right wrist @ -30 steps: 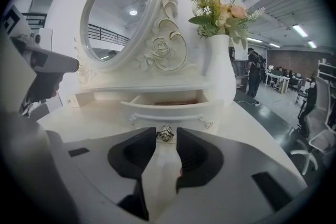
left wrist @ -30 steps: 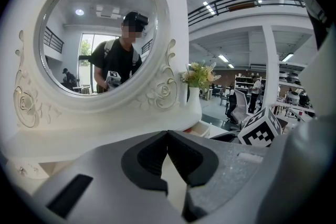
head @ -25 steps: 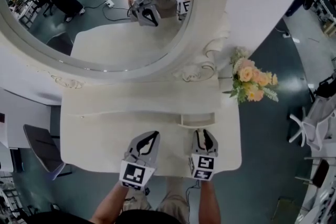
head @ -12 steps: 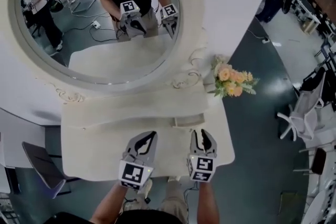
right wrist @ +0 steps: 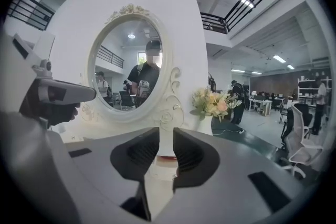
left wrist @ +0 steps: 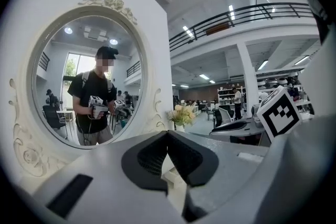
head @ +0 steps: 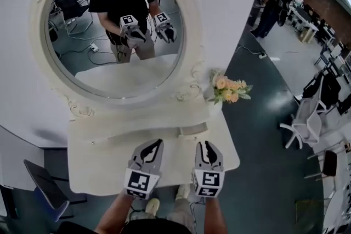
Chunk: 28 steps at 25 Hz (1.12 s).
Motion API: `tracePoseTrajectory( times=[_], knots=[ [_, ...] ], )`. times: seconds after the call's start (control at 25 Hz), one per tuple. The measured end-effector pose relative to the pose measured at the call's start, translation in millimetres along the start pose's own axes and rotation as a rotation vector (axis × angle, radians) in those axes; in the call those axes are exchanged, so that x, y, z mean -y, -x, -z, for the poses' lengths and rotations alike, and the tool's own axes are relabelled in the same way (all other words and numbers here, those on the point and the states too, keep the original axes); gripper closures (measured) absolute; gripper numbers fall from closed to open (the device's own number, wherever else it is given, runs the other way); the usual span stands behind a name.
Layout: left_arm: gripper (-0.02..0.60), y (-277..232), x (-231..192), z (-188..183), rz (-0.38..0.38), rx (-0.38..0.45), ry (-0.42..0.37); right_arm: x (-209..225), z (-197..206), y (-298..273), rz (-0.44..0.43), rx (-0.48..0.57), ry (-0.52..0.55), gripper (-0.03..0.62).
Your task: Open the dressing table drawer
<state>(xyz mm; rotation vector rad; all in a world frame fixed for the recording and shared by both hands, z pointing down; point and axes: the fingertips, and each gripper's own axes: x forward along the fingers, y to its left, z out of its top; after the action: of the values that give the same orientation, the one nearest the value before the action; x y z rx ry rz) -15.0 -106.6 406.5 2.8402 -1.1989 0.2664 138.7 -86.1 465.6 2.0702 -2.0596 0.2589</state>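
The white dressing table (head: 104,164) stands under an oval mirror (head: 109,35). A small drawer (head: 192,130) in its raised back ledge stands out a little from the ledge. Both grippers hover above the table's front edge, apart from the drawer. My left gripper (head: 158,143) (left wrist: 168,134) is shut, tips touching, with nothing in it. The jaws of my right gripper (head: 207,145) (right wrist: 166,136) have just been closing; a narrow gap stays between them and nothing is held. Both point roughly level at the mirror (right wrist: 131,76).
A vase of orange and cream flowers (head: 227,89) stands at the table's right end. A dark chair (head: 46,189) sits left of the table and white chairs (head: 304,118) to the right. The person's legs and shoes (head: 151,206) are below the front edge.
Both grippers have risen and drawn back from the tabletop to its front edge. The table looks smaller and more of the mirror shows. The right jaws stand narrower.
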Motion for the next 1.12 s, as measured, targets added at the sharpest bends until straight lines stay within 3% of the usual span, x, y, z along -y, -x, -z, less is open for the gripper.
tracePoseTrajectory(
  times=[0.68,1.12],
  knots=[
    [0.578,76.2,10.6,-21.3,0.067,0.079,-0.053,-51.9,-43.4,94.4,0.058,0.126,0.036,0.572],
    [0.578,94.0,9.2,-16.8,0.086,0.080,-0.046,-69.2,-44.7,113.9,0.077,0.140,0.041,0.595]
  ],
)
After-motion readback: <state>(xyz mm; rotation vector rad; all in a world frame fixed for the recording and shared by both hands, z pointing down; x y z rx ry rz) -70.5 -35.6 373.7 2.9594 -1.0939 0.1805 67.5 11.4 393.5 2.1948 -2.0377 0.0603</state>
